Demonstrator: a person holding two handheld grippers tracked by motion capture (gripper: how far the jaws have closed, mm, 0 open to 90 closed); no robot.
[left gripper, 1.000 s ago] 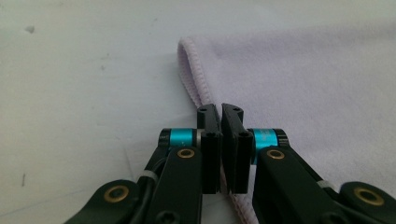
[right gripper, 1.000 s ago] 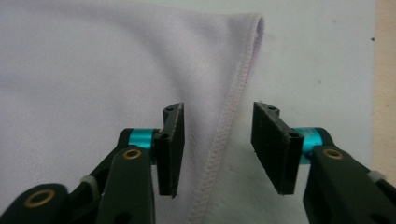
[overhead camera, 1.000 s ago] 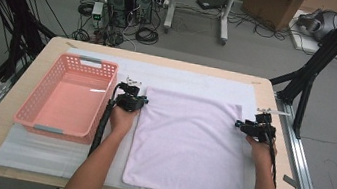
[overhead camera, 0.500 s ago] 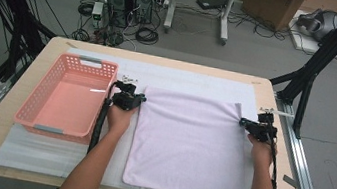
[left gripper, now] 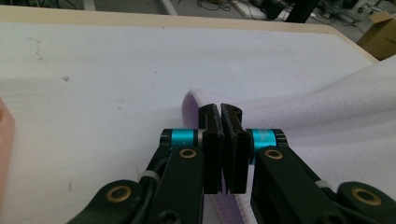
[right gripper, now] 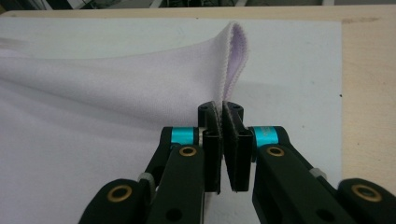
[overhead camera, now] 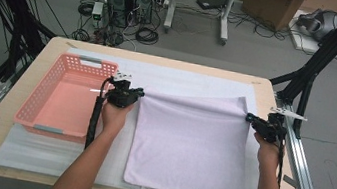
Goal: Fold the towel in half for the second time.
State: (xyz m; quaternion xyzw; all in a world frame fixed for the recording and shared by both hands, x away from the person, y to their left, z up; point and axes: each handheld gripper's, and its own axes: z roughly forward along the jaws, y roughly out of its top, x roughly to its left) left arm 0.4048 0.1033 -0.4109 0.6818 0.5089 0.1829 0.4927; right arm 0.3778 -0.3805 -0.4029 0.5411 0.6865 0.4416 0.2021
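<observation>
A pale lilac towel (overhead camera: 192, 143) lies on the white mat, its far edge lifted off the surface and stretched between my two grippers. My left gripper (overhead camera: 140, 93) is shut on the towel's far left corner; in the left gripper view the jaws (left gripper: 219, 109) pinch the hem of the cloth (left gripper: 327, 107). At the far right corner my right gripper (overhead camera: 250, 118) is also shut; in the right gripper view its jaws (right gripper: 220, 107) clamp the towel (right gripper: 116, 93), whose corner stands up above them.
A pink plastic basket (overhead camera: 33, 104) stands on the table's left part, just left of my left hand. The white mat (overhead camera: 184, 79) covers most of the wooden table (overhead camera: 271, 140). Black frame legs stand at both sides, and computers and cables lie on the floor beyond.
Both hands have risen a little with the towel's far corners. The far edge, flat on the mat before, now hangs lifted and taut between the grippers.
</observation>
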